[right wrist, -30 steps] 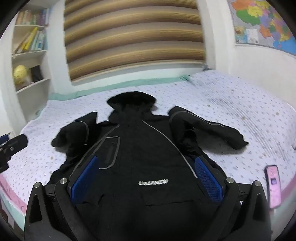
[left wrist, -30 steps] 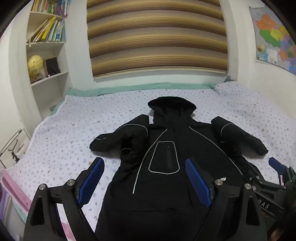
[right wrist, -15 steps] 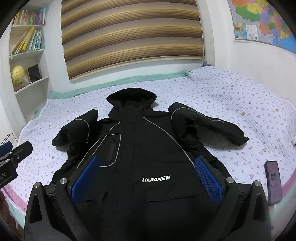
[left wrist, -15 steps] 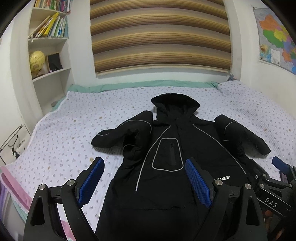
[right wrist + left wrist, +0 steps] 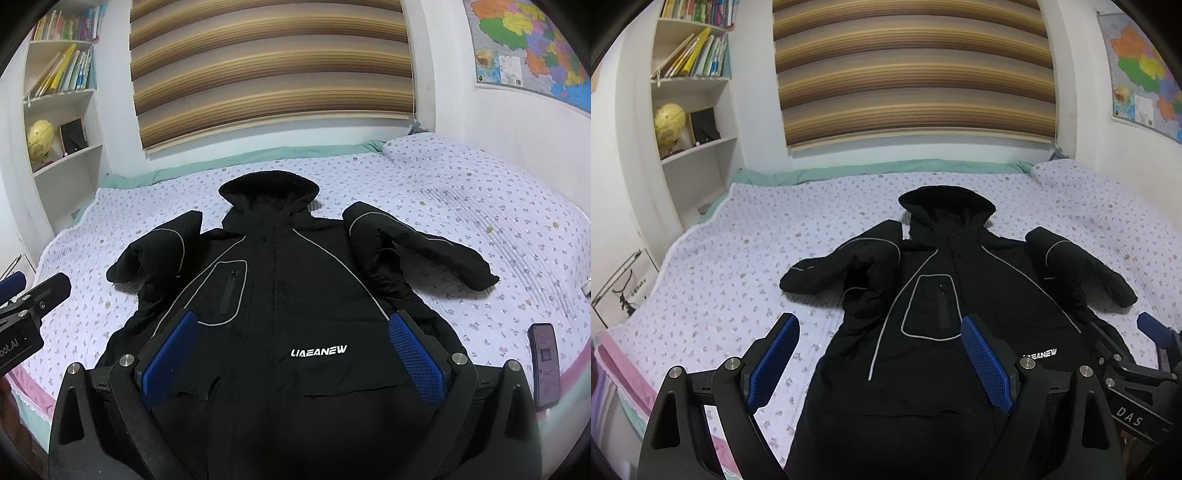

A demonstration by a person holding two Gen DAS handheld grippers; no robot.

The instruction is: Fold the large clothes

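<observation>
A black hooded padded jacket with thin grey piping [image 5: 280, 295] is lying face up on the bed covered by a lilac flower-print quilt [image 5: 480, 229], its hood pointing toward the striped brown window blind [image 5: 273, 70] and its hem running down out of view beneath both cameras. Both sleeves are lying bent outward at the jacket's sides. The left gripper with blue ribbed pads [image 5: 882, 358] is hovering above the jacket's left flank, jaws spread wide and pinching nothing; one pad is hanging over bare quilt, the other over the chest pocket area. The right gripper with blue ribbed pads [image 5: 291, 354] is hovering over the lower front near the white chest lettering, jaws likewise spread wide and empty.

Open quilt is stretching broadly on both sides of the jacket and beyond the hood up to the green strip at the bed's far edge. In the right wrist view, a dark smartphone with a lit screen [image 5: 546, 363] is lying near the bed's pink-trimmed near edge, apart from the jacket. A white wall shelf with books and a yellow globe [image 5: 690, 110] is standing past the bed's left edge, and a coloured wall map [image 5: 524, 48] is hanging on the right.

The jacket's hem and lower pockets are being cut off by the gripper frames, and a small white object at the far right edge of the right wrist view is too cropped to identify.
</observation>
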